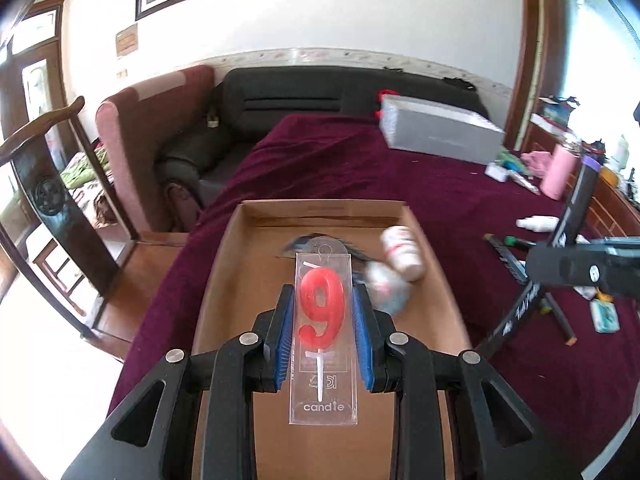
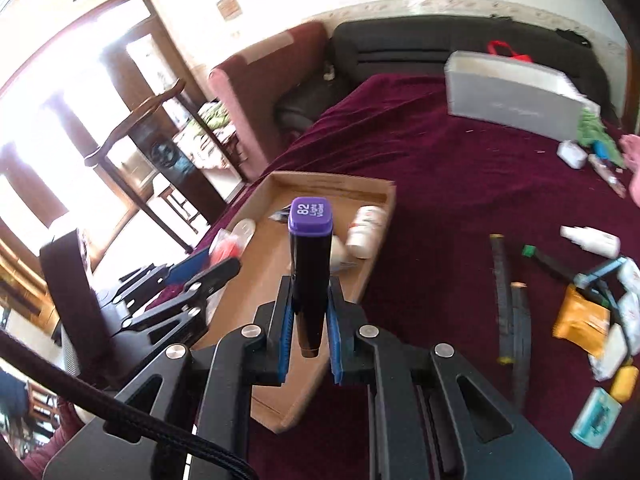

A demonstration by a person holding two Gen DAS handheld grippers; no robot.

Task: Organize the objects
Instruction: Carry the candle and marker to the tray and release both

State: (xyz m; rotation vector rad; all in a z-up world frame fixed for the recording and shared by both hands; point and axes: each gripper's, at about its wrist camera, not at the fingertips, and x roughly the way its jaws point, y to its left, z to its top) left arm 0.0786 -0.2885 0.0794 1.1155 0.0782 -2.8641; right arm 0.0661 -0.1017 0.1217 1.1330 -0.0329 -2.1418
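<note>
My left gripper [image 1: 323,300] is shut on a clear pack holding a red number-nine candle [image 1: 322,312], carried above the open cardboard tray [image 1: 224,280]. In the tray lie a white bottle [image 1: 402,254], a crumpled pale wrapper [image 1: 386,290] and a dark flat item [image 1: 312,246]. My right gripper [image 2: 311,294] is shut on a black marker with a purple cap [image 2: 310,264], upright over the tray's [image 2: 280,360] near right edge. The left gripper [image 2: 200,268] with the candle shows at the left of the right wrist view. The right gripper's marker [image 1: 576,208] shows at the right in the left wrist view.
The tray sits on a maroon cloth [image 2: 440,184]. To the right lie dark markers [image 2: 516,312], a white bottle [image 2: 592,240], an orange packet [image 2: 580,320] and small packs. A grey box [image 1: 436,128] stands at the back, a pink cup [image 1: 560,172] right. A sofa [image 1: 280,96] lies behind.
</note>
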